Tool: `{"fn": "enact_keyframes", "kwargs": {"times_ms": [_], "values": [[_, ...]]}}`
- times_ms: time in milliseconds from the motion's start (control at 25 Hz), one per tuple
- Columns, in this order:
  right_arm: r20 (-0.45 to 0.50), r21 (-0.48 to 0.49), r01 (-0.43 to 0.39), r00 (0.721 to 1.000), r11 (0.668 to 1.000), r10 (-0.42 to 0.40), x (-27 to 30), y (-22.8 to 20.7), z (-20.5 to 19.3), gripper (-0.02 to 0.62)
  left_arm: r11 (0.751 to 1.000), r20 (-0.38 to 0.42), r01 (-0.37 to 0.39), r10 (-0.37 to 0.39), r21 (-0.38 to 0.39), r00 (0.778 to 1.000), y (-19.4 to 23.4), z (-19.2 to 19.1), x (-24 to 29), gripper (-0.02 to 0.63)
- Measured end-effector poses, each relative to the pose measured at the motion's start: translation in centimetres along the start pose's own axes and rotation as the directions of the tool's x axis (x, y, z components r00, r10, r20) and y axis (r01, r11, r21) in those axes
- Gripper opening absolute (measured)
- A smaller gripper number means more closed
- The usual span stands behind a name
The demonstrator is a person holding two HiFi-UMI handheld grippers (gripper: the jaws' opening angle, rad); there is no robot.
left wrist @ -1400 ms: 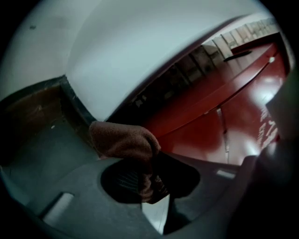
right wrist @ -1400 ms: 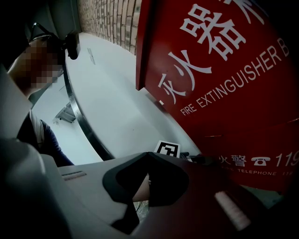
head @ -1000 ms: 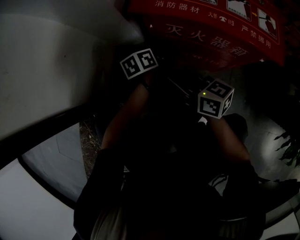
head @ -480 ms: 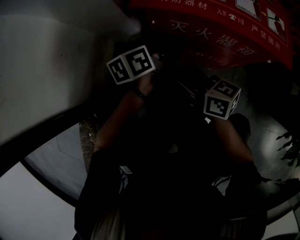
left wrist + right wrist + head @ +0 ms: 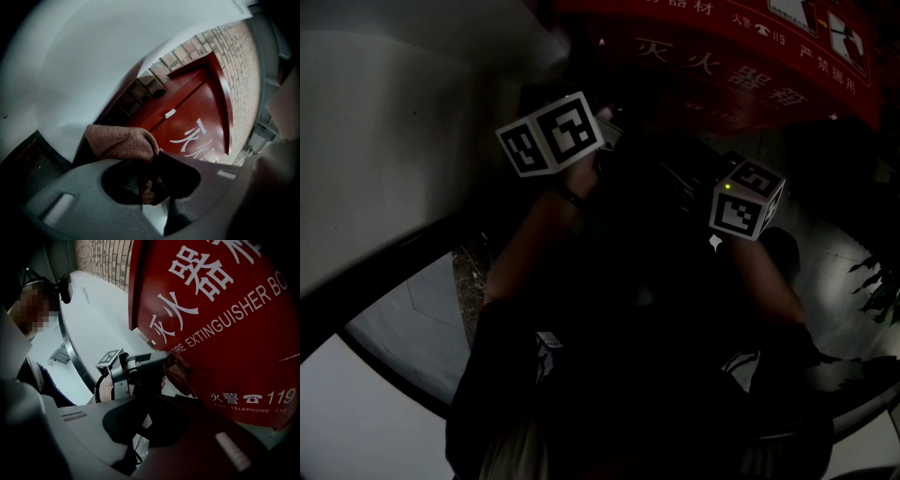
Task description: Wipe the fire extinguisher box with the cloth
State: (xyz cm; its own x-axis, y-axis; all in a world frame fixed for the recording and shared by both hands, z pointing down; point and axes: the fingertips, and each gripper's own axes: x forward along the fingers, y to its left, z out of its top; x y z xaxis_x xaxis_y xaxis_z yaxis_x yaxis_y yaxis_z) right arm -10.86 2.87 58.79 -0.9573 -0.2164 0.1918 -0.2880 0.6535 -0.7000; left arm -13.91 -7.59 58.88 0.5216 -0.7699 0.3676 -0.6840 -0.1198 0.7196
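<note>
- Left gripper (image 5: 152, 164) first: its jaws are clamped down on a bunched brown cloth (image 5: 123, 142), with the wad bulging out to the left of the tips.
- That cloth is up at the left end of the red fire extinguisher box (image 5: 225, 310), low on its lettered face. From the right gripper view it looks pressed against the red panel or just beside it; real contact is hard to call.
- Left of the box, a pale curved wall (image 5: 93, 61) runs close alongside, so there's little room on that side.
- As for the box itself, the red front with its white lettering shows no streaks or damp patches, so nothing says which parts have been wiped.
- My read is that the wiping is at an early stage. The cloth sits at one edge, and the broad front stretching away to the right looks like it is yet to be covered.
- Right gripper (image 5: 154, 423) last: its jaws are together with nothing between them, held back from the box and pointing at the front panel.
</note>
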Motion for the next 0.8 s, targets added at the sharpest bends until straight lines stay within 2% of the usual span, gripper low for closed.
{"fn": "enact_keyframes", "kwargs": {"times_ms": [200,480,800], "values": [[-0.004,0.004,-0.005,1.0,1.0,0.005,0.1,-0.1,-0.1,0.0,0.993,0.043,0.055,-0.06,0.101,0.997,-2.5,1.7,-1.0,0.103],[0.003,0.034,-0.032,0.999,0.999,0.032,0.1,0.1,0.1,0.0,0.976,0.069,0.065,-0.081,0.207,0.994,-4.5,2.9,-1.9,0.103],[0.027,0.074,-0.058,0.998,0.996,0.056,-0.5,0.2,0.7,0.0,0.975,0.072,0.073,-0.09,0.212,0.993,-5.1,3.3,-2.2,0.103]]}}
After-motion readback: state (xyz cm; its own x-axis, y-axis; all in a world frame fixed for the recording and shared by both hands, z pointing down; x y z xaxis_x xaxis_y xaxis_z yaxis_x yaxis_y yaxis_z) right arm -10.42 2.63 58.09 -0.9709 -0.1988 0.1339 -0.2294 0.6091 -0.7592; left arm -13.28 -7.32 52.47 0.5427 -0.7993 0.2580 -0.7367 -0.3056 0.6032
